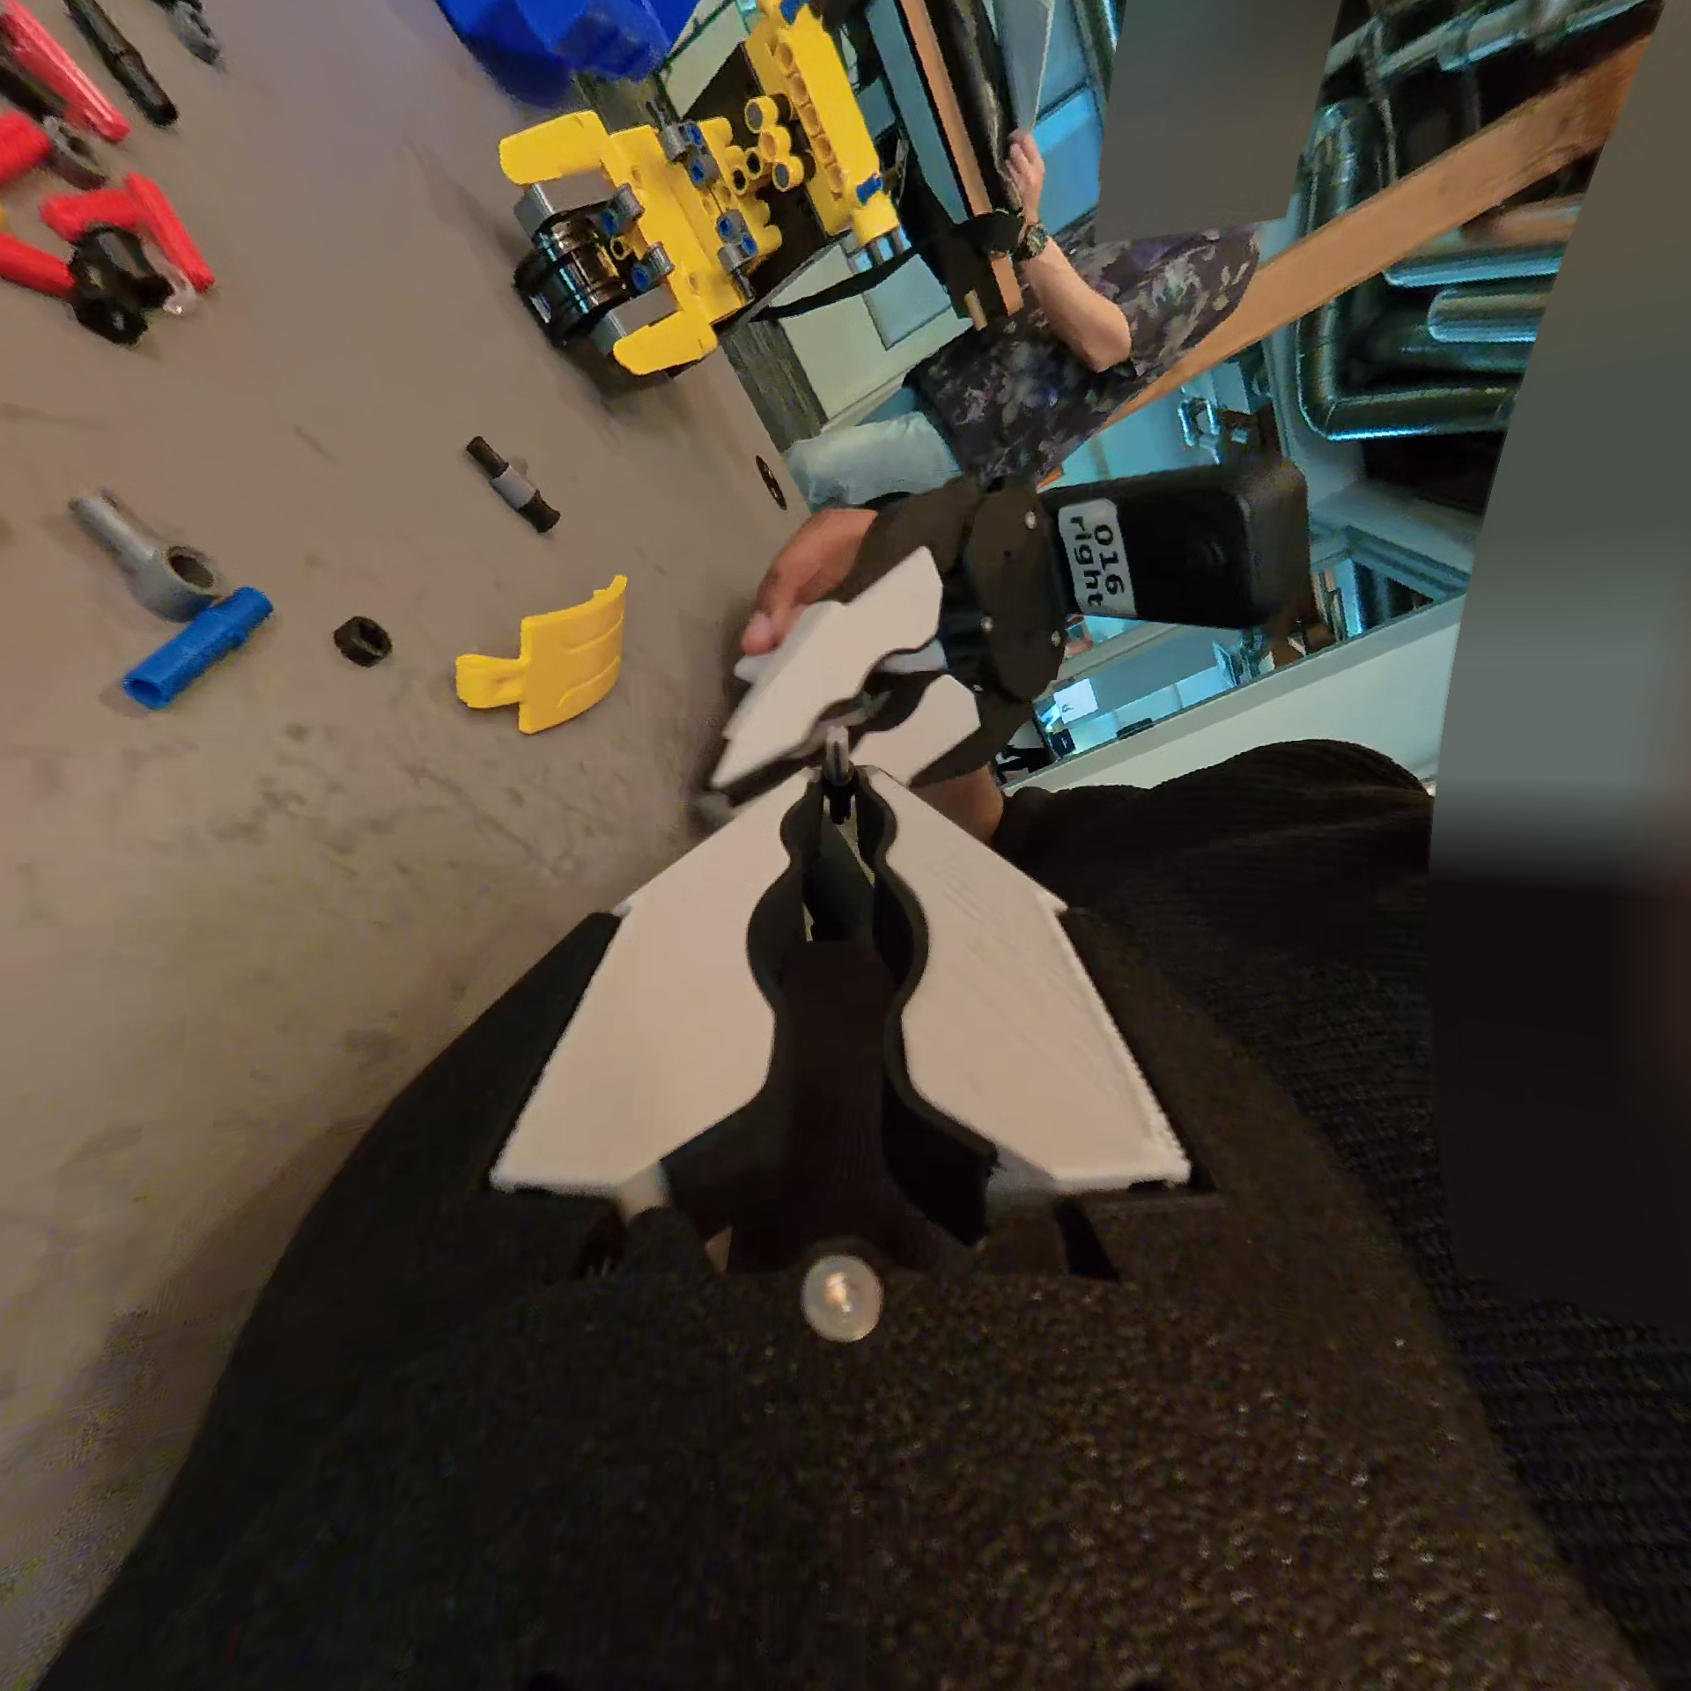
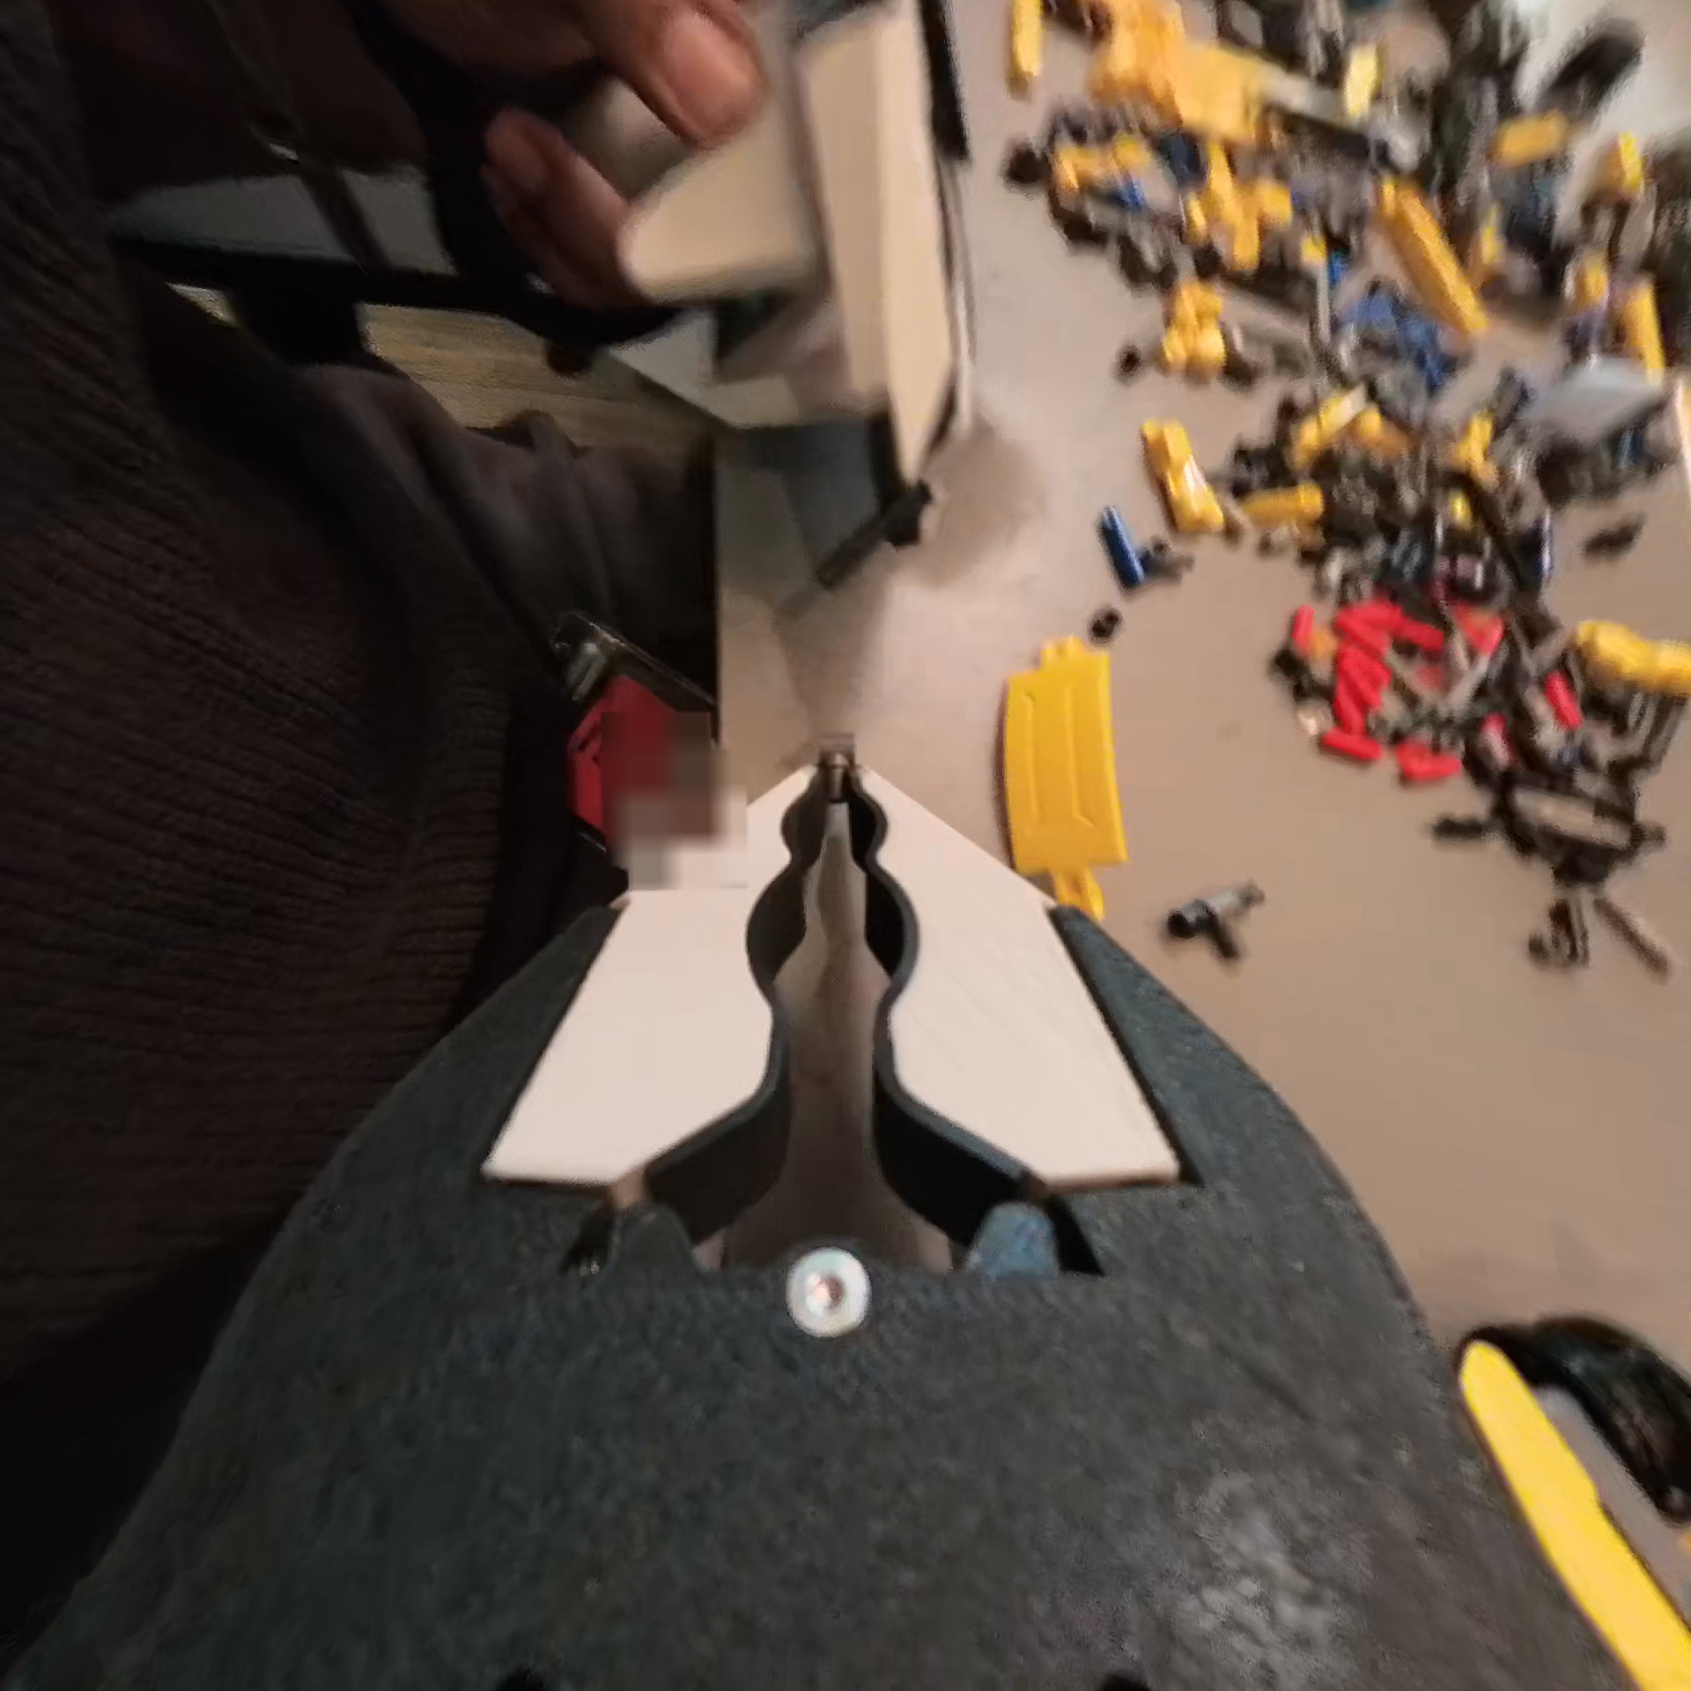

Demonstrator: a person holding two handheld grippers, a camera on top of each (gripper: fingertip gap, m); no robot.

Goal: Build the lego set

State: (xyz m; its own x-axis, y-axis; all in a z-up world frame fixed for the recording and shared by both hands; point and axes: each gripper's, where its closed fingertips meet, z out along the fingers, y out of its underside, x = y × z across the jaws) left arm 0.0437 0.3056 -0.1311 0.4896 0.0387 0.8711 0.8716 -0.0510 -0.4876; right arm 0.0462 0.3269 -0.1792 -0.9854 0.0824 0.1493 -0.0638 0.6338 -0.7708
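Note:
My left gripper [image 1: 834, 778] is shut on a thin black rod [image 1: 831, 878] that runs between its white fingers, with the tip just past them. It is held above the grey table's near edge, close to my right gripper [image 1: 737, 732], which a hand holds right in front of it. My right gripper [image 2: 837, 773] is shut on a small grey pin [image 2: 837, 755] at its fingertips. In the right wrist view the left gripper [image 2: 906, 439] shows blurred at the top, with a hand on it. A yellow curved panel [image 1: 549, 654] [image 2: 1061, 769] lies on the table nearest both grippers.
On the grey table [image 1: 274, 915] lie a blue connector [image 1: 197, 645], a grey connector [image 1: 151, 554], a black ring [image 1: 361, 639], a black-and-grey pin [image 1: 512, 483], red parts [image 1: 128, 229] and a yellow assembly [image 1: 686, 229]. A big pile of loose parts [image 2: 1418, 457] lies to the right. A person sits beyond the table. There is about 5 cm between the tips of the two grippers. It is some 10 cm from my left tips to the blue connector [image 1: 197, 645]. Seen from the right wrist view [image 2: 1122, 533] as well.

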